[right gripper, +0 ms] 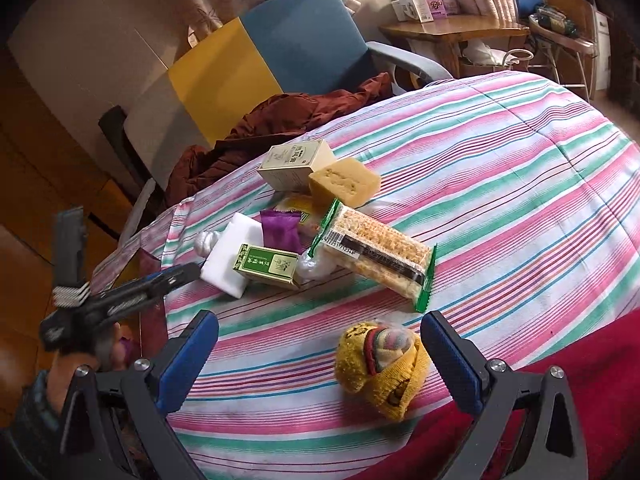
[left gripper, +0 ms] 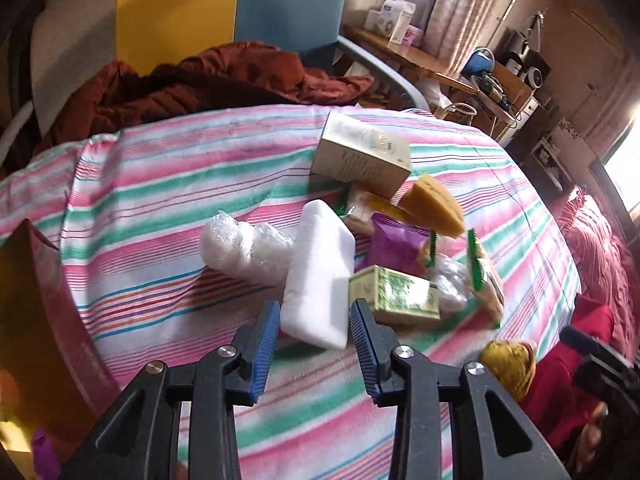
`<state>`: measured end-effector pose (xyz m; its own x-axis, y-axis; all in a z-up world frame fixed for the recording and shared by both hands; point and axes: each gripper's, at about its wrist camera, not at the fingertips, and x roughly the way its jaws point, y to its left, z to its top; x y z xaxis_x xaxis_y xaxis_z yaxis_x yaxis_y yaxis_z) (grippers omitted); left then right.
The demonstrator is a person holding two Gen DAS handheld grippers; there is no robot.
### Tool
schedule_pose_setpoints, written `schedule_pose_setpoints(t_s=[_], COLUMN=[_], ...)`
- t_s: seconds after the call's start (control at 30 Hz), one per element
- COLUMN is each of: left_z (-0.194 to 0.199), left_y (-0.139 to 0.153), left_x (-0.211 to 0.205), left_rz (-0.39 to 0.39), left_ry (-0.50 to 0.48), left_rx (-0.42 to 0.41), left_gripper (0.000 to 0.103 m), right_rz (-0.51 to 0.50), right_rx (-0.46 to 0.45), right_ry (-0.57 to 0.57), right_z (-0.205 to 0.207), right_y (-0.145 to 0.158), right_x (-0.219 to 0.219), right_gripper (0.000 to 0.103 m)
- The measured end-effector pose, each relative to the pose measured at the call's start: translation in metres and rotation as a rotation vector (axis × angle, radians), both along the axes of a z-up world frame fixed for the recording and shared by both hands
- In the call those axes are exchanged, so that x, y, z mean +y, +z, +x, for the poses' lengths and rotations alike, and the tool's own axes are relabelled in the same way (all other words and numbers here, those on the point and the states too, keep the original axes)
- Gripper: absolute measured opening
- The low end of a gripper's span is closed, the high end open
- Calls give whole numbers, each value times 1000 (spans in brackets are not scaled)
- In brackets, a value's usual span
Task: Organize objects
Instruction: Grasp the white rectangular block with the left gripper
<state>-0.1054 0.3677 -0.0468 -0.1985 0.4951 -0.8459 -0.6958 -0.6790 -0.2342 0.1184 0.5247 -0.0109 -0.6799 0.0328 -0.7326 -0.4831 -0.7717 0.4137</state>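
Cluttered striped bed [right gripper: 500, 168] in a sunlit bedroom, armchair [right gripper: 304, 44] behind.
Left hand-held gripper [left gripper: 314, 354] (jaws narrowed, nothing pinched) sits just before the white foam block [left gripper: 320, 272]; right hand-held gripper [right gripper: 320, 360], spread wide, flanks the yellow knitted bundle [right gripper: 380, 368].

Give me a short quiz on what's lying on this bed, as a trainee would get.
1. True or false: the right hand-held gripper stands open near the yellow knitted bundle.
2. What colour is the small packet beside the white foam block? A purple, B red, C black.
3. Fill in: the barcoded cracker pack has ___ sealed ends.
Key: 1 true; 2 A; 3 green.
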Motion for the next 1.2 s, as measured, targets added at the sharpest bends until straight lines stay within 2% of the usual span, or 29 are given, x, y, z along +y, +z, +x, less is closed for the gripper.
schedule_pose_setpoints(t_s=[0.23, 0.33, 0.43, 0.5, 0.6, 0.73, 0.8, 1.0, 1.2], left_z=[-15, -19, -24, -24, -14, 12, 20, 16, 23], left_y=[-17, -23, -21, -19, -23, -28, -28, -29, -33], left_x=[14, 16, 8, 6, 10, 28, 34, 37, 38], left_rz=[-20, -20, 2, -8, -43, -146, -174, -204, -257], left_ry=[-5, -18, 7, -6, -73, -182, -224, -326, -431], left_rx=[-20, -53, -78, -59, -45, 96, 154, 121, 174], left_gripper=[37, 36, 36, 40, 40, 41, 46, 54, 57], right_rz=[-9, -12, -12, -12, -14, -15, -17, -25, -29], right_rx=[-29, -37, -45, -46, -49, -48, -46, -40, -34], right_ry=[22, 22, 21, 17, 14, 11, 9, 10, 11], right_z=[-5, -7, -8, -8, -8, -8, -7, -6, -6], right_y=[-4, -4, -5, -4, -5, -5, -5, -6, -5], right_x=[-1, -1, -2, -3, -3, -3, -2, -2, -1], right_gripper=[102, 102, 102, 102, 102, 102, 102, 102, 102])
